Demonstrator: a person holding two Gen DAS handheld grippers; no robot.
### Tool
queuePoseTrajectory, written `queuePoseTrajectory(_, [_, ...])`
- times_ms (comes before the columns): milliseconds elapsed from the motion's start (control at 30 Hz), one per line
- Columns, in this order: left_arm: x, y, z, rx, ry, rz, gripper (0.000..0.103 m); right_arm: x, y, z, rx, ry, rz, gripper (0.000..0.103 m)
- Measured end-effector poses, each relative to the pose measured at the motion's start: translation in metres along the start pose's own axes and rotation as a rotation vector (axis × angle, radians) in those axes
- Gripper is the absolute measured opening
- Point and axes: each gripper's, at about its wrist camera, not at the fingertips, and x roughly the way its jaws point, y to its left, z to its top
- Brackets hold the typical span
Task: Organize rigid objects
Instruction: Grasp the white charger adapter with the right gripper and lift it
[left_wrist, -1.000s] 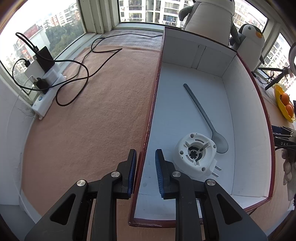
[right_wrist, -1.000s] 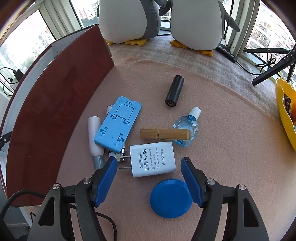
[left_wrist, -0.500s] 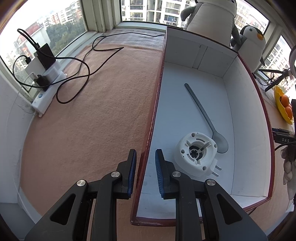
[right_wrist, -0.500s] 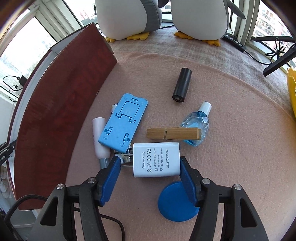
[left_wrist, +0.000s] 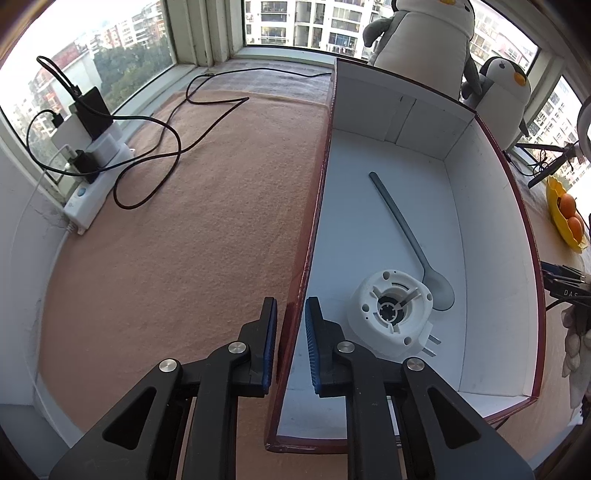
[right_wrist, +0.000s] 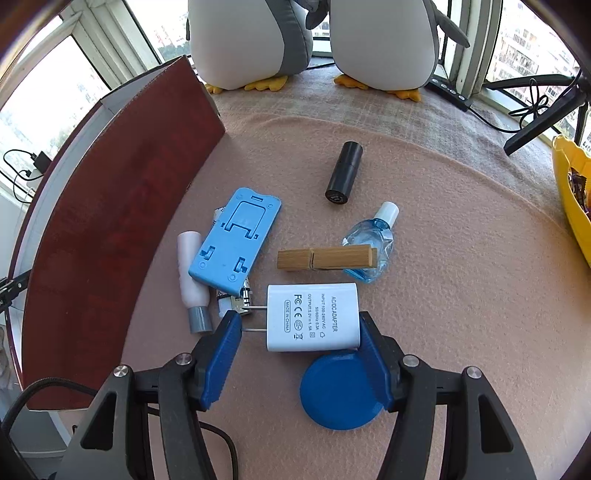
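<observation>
1. Left wrist view: your left gripper (left_wrist: 290, 341) straddles the dark-red wall of the white-lined cardboard box (left_wrist: 317, 229), jaws narrow and closing on it. Inside lie a white round plastic part (left_wrist: 391, 314) and a grey spoon (left_wrist: 410, 240).
2. Right wrist view: your right gripper (right_wrist: 301, 356) stands wide around the white rectangular AC adapter (right_wrist: 312, 317) on the pink cloth (right_wrist: 461, 295); whether the pads touch it, you cannot tell.
</observation>
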Motion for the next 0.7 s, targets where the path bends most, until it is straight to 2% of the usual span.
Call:
queuePoseTrajectory(300, [0.0, -0.001, 0.003, 0.005, -0.012, 0.006, 0.009, -0.028, 0.0, -0.004, -0.011, -0.045, -0.004, 0.058])
queuePoseTrajectory(700, [0.001, 0.003, 0.002, -0.008, -0.033, -0.002, 0.005, -0.077, 0.045, 0.016, -0.086, -0.16, 0.035, 0.059])
